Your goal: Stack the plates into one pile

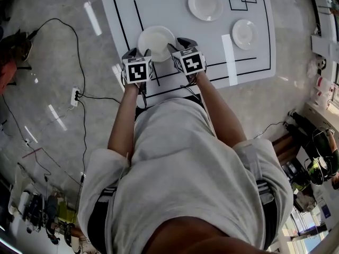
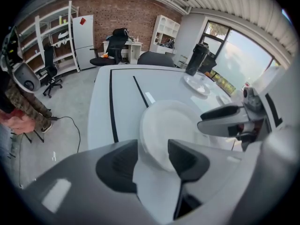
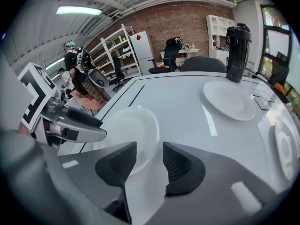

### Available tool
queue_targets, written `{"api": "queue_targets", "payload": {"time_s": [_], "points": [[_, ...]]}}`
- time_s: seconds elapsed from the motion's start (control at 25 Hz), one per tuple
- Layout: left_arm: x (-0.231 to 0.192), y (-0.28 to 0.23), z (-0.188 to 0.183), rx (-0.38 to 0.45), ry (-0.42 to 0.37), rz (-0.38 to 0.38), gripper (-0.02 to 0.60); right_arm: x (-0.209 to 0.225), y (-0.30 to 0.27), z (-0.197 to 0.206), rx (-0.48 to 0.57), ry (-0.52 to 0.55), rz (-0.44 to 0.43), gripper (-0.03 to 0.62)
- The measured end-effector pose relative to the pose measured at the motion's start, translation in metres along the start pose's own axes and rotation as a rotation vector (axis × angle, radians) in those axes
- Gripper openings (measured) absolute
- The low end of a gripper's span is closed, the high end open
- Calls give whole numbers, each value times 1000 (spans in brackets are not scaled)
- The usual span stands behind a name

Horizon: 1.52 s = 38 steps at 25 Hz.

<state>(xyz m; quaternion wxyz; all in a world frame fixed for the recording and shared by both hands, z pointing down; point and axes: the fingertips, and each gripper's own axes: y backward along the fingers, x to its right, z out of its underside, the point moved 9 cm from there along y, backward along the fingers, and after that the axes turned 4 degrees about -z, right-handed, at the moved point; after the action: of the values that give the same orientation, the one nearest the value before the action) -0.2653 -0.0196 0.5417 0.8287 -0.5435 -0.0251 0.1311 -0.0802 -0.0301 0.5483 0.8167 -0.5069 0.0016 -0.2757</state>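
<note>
Three white plates lie on a white table marked with black lines. The nearest plate sits at the table's near side, flanked by both grippers. My left gripper stands open at the plate's left rim, with the rim between its jaws and the pads apart from it. At the right rim my right gripper is open too, the edge of the plate between its jaws. A second plate lies at the far middle and a third to the right.
A tall black bottle stands at the table's far end behind the second plate. A strip of white tape lies on the table right of my grippers. Cables and a power strip lie on the floor at the left. Office chairs stand beyond the table.
</note>
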Motion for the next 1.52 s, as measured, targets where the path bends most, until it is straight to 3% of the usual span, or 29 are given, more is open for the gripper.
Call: {"api": "queue_targets", "payload": {"time_s": [0.12, 0.24, 0.32, 0.52, 0.68, 0.88, 1.52], "points": [[1, 1, 0, 5, -2, 3, 201, -4, -2, -1, 5, 44, 10, 150], [5, 1, -2, 3, -52, 5, 192, -4, -2, -3, 18, 87, 18, 123], [8, 0, 1, -10, -58, 4, 155, -2, -1, 1, 24, 81, 0, 113], [19, 7, -6, 93, 94, -55, 81, 20, 8, -2, 72, 109, -45, 81], [41, 16, -5, 136, 115, -142, 80, 34, 24, -6, 81, 175, -114, 63], [65, 18, -8, 130, 157, -172, 81, 54, 37, -9, 85, 236, -156, 63], [134, 14, -21, 119, 62, -197, 83, 101, 85, 18, 183, 199, -170, 69]]}}
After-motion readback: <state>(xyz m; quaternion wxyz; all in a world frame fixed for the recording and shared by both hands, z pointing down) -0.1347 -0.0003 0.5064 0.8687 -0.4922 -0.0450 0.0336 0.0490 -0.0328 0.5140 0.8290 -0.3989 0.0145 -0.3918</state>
